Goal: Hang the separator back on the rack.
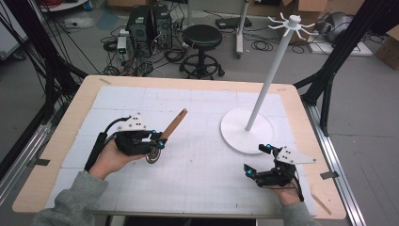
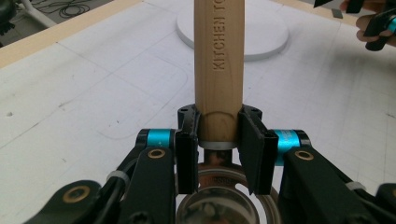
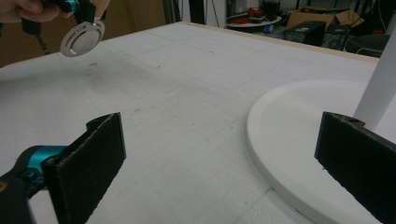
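The table (image 1: pixel 61 141) carries a white gridded mat, and toward its far right stands the stand (image 1: pixel 263 96): a round white base, a tall pole and short hook arms at the top, likely meant for hanging utensils by their ends.

The left gripper (image 1: pixel 157 140) holds the tool (image 1: pixel 171 127) above the mat at mid-left, well apart from the stand. Its jaws are clamped on the lower end of the wooden handle, just above the metal collar, so the handle juts up and away toward the stand while the head hangs below the hand.

The right gripper (image 1: pixel 256 160) rests low near the base's front edge, jaws wide and empty, seemingly waiting to help.

The tool has a pale wooden handle stamped with lettering that begins "KITCHEN". Its head (image 3: pixel 83 38) is a round, shiny metal piece; its exact kind is hard to tell, perhaps a small strainer or cutter.
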Available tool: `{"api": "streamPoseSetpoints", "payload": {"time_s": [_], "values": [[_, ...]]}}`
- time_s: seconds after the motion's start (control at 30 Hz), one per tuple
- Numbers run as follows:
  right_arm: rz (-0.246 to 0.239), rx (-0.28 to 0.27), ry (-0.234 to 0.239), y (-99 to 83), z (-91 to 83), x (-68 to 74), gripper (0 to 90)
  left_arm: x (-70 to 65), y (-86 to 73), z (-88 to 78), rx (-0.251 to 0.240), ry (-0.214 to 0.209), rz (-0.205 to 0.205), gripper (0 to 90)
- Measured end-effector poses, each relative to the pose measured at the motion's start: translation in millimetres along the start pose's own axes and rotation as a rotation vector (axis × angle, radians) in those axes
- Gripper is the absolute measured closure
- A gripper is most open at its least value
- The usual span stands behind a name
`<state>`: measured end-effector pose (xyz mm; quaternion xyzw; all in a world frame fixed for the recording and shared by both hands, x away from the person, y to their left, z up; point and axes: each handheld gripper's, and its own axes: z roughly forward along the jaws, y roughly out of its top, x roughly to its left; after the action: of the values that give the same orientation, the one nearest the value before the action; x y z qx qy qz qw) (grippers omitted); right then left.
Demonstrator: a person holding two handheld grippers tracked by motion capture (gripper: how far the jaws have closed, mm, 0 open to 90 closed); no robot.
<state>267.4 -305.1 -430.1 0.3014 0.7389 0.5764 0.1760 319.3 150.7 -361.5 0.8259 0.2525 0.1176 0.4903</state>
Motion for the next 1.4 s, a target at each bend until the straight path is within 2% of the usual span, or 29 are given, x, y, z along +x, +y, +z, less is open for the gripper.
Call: {"api": "streamPoseSetpoints", "payload": {"time_s": [0.27,0.43,0.67,0.83,1.1,1.17,1.4], "values": [[-0.001,-0.005,-0.004,0.2,-0.5,-0.3,1.0,-7.9,15.6,4.4,-0.039,-0.012,0.005,69.2],[0.002,-0.006,-0.003,0.3,-1.0,-0.1,1.0,-9.6,22.3,7.0,-0.061,-0.015,-0.007,69.2],[-0.003,-0.007,-0.003,0.5,-0.4,0.1,1.0,-13.1,35.0,8.4,-0.082,-0.012,0.001,69.3],[0.001,-0.008,-0.001,0.6,-0.8,0.4,1.0,-16.4,44.5,9.7,-0.103,-0.004,0.021,69.2],[-0.003,-0.009,0.0,0.9,-0.9,0.9,1.0,-18.9,58.7,10.1,-0.142,0.02,0.015,69.2],[-0.004,-0.008,0.0,0.9,-1.1,0.8,1.0,-19.4,63.0,10.0,-0.157,0.009,0.006,69.2],[-0.001,-0.005,0.003,0.8,-0.6,1.7,1.0,-22.0,77.5,12.6,-0.158,0.009,0.008,69.2]]}}
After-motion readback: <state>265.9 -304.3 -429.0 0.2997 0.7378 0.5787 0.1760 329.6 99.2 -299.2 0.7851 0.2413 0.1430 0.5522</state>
